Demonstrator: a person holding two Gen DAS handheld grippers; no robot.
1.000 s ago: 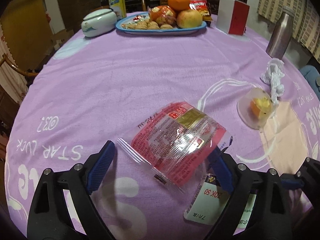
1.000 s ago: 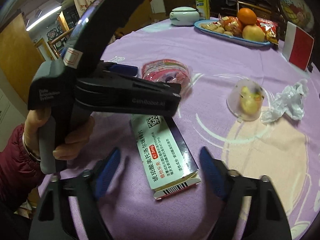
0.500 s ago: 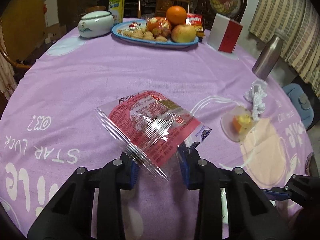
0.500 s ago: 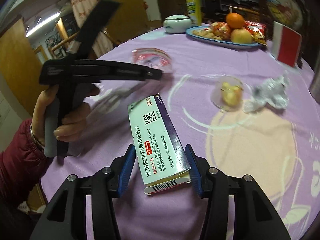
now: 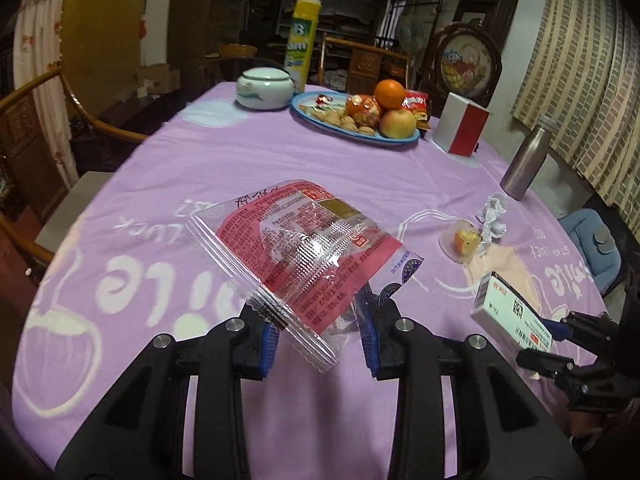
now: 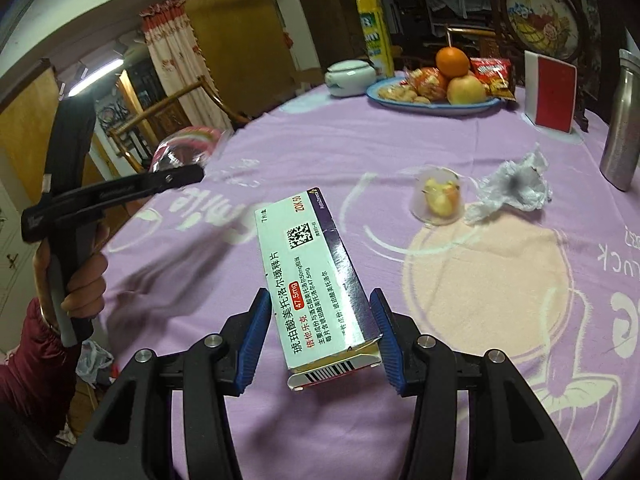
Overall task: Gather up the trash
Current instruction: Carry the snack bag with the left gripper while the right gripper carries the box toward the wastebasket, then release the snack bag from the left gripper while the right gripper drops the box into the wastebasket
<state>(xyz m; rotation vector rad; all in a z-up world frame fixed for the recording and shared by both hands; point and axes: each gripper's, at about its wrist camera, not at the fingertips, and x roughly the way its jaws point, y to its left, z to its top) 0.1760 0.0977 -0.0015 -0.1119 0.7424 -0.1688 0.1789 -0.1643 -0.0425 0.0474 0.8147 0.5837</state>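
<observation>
My left gripper [image 5: 318, 336] is shut on the near corner of a red-and-clear plastic wrapper [image 5: 304, 248], which it holds up above the purple tablecloth [image 5: 200, 168]. My right gripper [image 6: 320, 332] is shut on a white and dark blue medicine box [image 6: 308, 272], tilted up off the table. Each view shows the other hand: the box [image 5: 512, 316] at the right edge, the wrapper [image 6: 188, 144] blurred at the left. On the cloth lie a clear cup with a yellow fruit scrap [image 6: 440, 198] and a crumpled white wrapper [image 6: 516, 188].
At the far side stand a blue plate [image 5: 400, 140] of fruit and snacks, a white lidded jar [image 5: 262, 88], a yellow canister [image 5: 302, 44] and a red-and-white box [image 5: 462, 130]. A steel bottle [image 5: 524, 160] stands at the right. Wooden chairs ring the table.
Both grippers closed, the left on the wrapper and the right on the medicine box, and both things have been lifted off the cloth. The left hand swung left and up.
</observation>
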